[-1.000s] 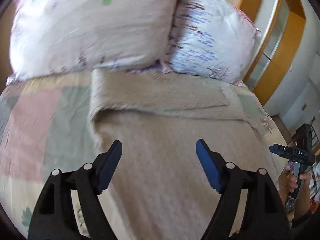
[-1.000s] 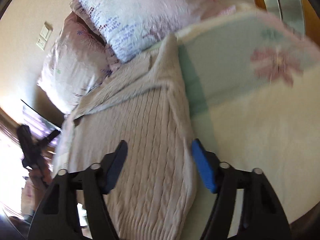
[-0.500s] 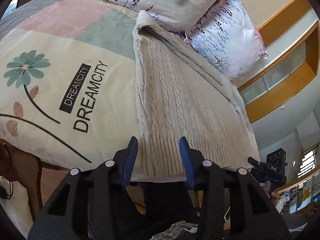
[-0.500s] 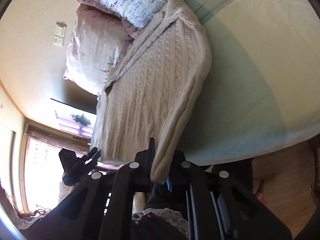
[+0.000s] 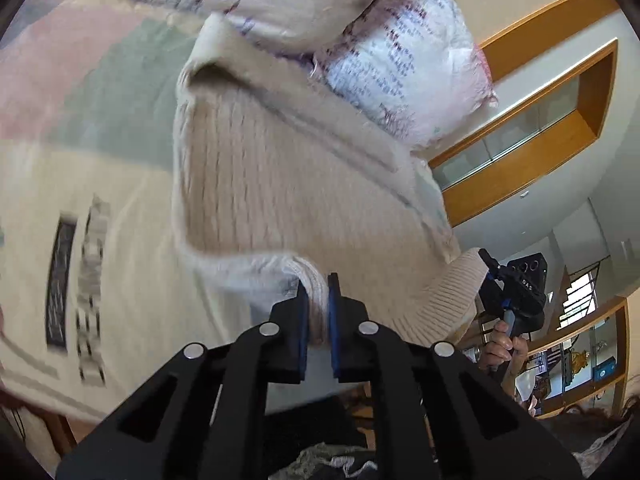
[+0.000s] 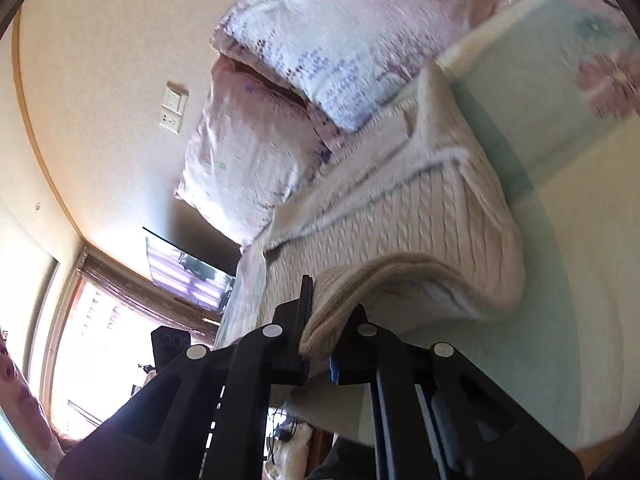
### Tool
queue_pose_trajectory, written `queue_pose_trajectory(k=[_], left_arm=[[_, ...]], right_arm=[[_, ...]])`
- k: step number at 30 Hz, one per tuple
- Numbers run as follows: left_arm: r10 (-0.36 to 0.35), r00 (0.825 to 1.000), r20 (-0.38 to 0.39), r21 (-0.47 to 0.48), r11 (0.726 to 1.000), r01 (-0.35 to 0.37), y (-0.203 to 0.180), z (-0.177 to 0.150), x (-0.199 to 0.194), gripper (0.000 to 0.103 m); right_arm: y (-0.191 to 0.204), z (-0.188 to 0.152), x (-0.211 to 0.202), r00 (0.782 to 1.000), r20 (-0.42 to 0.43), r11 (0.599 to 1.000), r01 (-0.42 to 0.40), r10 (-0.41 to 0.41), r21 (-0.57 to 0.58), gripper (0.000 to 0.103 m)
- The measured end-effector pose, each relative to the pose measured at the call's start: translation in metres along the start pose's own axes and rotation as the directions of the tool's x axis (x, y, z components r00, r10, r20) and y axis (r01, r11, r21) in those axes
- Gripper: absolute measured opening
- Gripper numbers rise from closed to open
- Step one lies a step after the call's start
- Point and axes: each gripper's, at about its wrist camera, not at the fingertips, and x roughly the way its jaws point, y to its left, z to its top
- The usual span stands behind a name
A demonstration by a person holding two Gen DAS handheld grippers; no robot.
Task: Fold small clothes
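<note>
Both grippers, left (image 5: 318, 308) and right (image 6: 320, 320), pinch the sweater (image 5: 280, 184) hem, lifted. Next, I think, carry it toward the pillows (image 6: 320, 40) evenly.

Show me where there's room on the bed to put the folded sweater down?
Bare bedspread lies on the right of the sweater, and more on its left by the printed lettering. It is crowded at the head, where the pillows touch the sweater's top.
</note>
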Motion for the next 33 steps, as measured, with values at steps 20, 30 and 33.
queue_pose_trajectory(k=[20,30,33], left_arm=[[0.168,0.985,0.041,-0.027,0.986,-0.167,0.042,0.144,0.1,0.086],[0.142,0.99,0.014,-0.173,0.975,-0.137,0.046,0.145,0.143,0.027],[0.029,0.998,0.06,-0.152,0.988,-0.02,0.001,0.156,0.144,0.025]], right_arm=[[-0.048,0.165,0.088,0.949,0.154,0.961,0.278,-0.274,-0.001,0.076],[-0.06,0.155,0.07,0.961,0.121,0.968,0.25,-0.25,0.015,0.076],[-0.067,0.157,0.052,0.958,0.143,0.969,0.248,-0.248,0.018,0.076]])
